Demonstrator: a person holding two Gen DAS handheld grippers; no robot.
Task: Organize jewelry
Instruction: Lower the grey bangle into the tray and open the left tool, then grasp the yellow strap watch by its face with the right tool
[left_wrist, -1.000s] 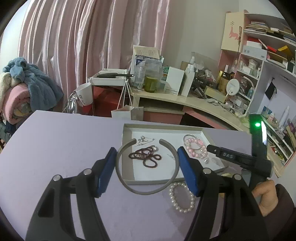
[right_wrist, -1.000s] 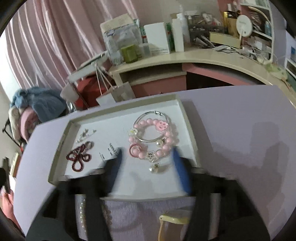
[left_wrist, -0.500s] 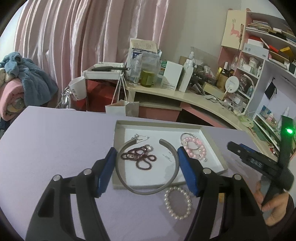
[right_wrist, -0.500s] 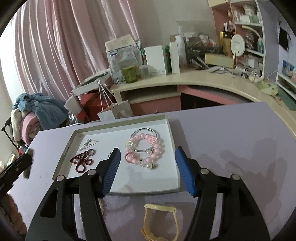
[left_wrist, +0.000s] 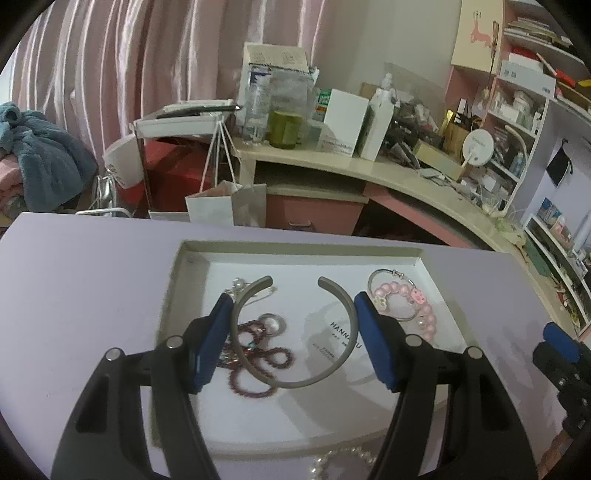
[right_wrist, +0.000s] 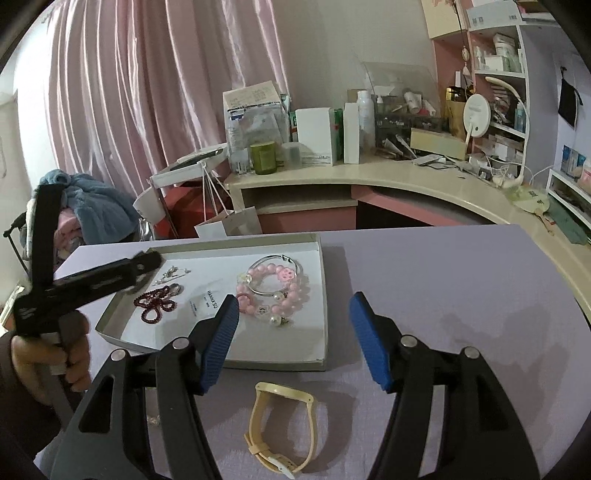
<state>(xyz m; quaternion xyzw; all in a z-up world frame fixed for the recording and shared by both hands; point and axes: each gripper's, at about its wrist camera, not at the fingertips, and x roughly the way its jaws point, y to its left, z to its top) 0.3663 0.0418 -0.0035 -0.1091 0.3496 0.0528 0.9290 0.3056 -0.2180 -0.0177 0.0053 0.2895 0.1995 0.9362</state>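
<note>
Now | left claw (left_wrist: 293, 328) grips grey bangle (left_wrist: 295, 334) | gap points away

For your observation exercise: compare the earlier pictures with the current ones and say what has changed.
The left gripper, holding the grey open bangle throughout, has carried it forward over the tray, above the dark red bead strand. The right gripper pulled back, open. The pink bead bracelet and yellow watch stayed.

A lilac table (right_wrist: 443, 280) carries a shallow tray (right_wrist: 324, 295), a cream watch (right_wrist: 284, 428) and a pearl bracelet (left_wrist: 347, 456).
</note>
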